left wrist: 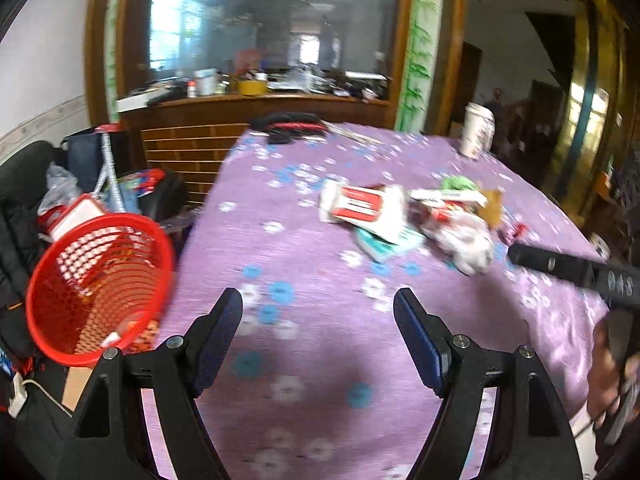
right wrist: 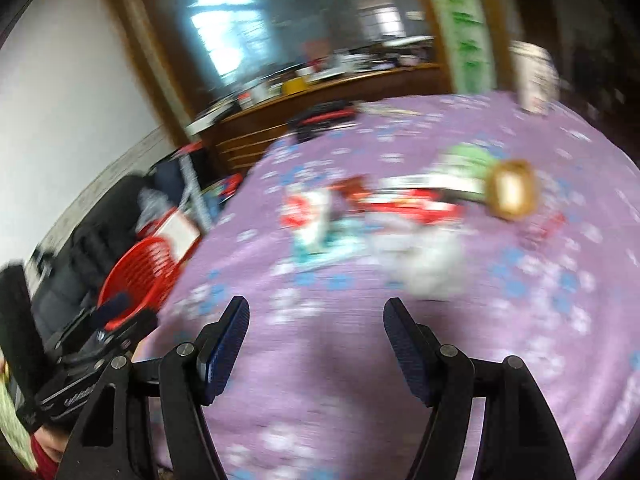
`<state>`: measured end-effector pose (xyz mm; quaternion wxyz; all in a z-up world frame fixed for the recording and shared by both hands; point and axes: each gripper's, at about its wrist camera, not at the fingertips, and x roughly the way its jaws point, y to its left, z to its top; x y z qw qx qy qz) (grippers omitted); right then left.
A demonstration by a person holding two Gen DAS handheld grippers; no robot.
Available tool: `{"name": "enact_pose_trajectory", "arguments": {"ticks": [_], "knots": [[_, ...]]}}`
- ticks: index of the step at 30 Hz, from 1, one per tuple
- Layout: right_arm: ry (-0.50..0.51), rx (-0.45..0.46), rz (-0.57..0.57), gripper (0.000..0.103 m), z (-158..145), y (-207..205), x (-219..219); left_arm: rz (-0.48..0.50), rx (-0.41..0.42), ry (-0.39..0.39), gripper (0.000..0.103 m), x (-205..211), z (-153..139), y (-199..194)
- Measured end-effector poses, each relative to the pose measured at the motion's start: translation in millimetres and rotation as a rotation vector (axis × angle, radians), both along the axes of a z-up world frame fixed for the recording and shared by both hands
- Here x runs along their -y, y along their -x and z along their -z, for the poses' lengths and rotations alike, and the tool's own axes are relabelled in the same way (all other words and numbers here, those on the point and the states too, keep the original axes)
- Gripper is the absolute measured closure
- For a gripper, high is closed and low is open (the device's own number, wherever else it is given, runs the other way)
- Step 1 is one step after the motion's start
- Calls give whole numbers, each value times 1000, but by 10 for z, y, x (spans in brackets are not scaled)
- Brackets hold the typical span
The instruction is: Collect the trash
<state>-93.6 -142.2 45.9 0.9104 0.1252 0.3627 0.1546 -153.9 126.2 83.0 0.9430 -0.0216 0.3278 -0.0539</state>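
Observation:
A heap of trash lies mid-table on the purple flowered cloth (left wrist: 320,360): a red-and-white wrapper (left wrist: 360,208), a teal packet (left wrist: 384,248), a crumpled white bag (left wrist: 468,248), something green (left wrist: 460,184) and a brown piece (left wrist: 494,204). My left gripper (left wrist: 320,320) hovers short of the heap, open with only cloth between its fingers. A black finger (left wrist: 560,268) of the right gripper reaches in from the right beside the white bag. In the blurred right wrist view my right gripper (right wrist: 316,320) is open and empty, just short of the white bag (right wrist: 424,264) and the wrappers (right wrist: 400,204).
A red mesh basket (left wrist: 100,280) hangs past the table's left edge, shown again as the basket (right wrist: 140,268) by the left gripper's pad (right wrist: 114,305). A white cup (left wrist: 478,132) and a black-and-red item (left wrist: 292,126) sit at the far edge. Bags and clutter crowd the floor on the left.

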Motion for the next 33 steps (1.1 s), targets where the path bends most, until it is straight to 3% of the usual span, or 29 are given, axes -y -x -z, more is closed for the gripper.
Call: {"name": "enact_pose_trajectory", "arguments": {"ticks": [5, 10, 11, 14, 17, 23, 27, 33], "knots": [[2, -27, 204, 29, -36, -192, 850, 73, -14, -26, 26, 385, -28, -57], [18, -91, 323, 31, 17, -579, 1384, 128, -41, -35, 26, 662, -26, -162], [25, -109, 329, 36, 59, -676, 1439, 137, -48, -37, 26, 723, -18, -195], [6, -149, 317, 47, 198, -906, 1490, 156, -64, -42, 26, 840, 13, -263], [50, -178, 298, 55, 342, -1103, 1362, 157, -78, -45, 26, 889, 30, -323], [110, -183, 269, 56, 603, -1267, 1208, 145, -122, -20, 26, 878, 49, -493], [163, -120, 248, 68, 651, -1252, 1137, 147, -124, -22, 26, 982, 14, -638], [70, 33, 212, 71, 476, -1098, 1204, 149, -132, -7, 26, 1284, 20, -947]]}}
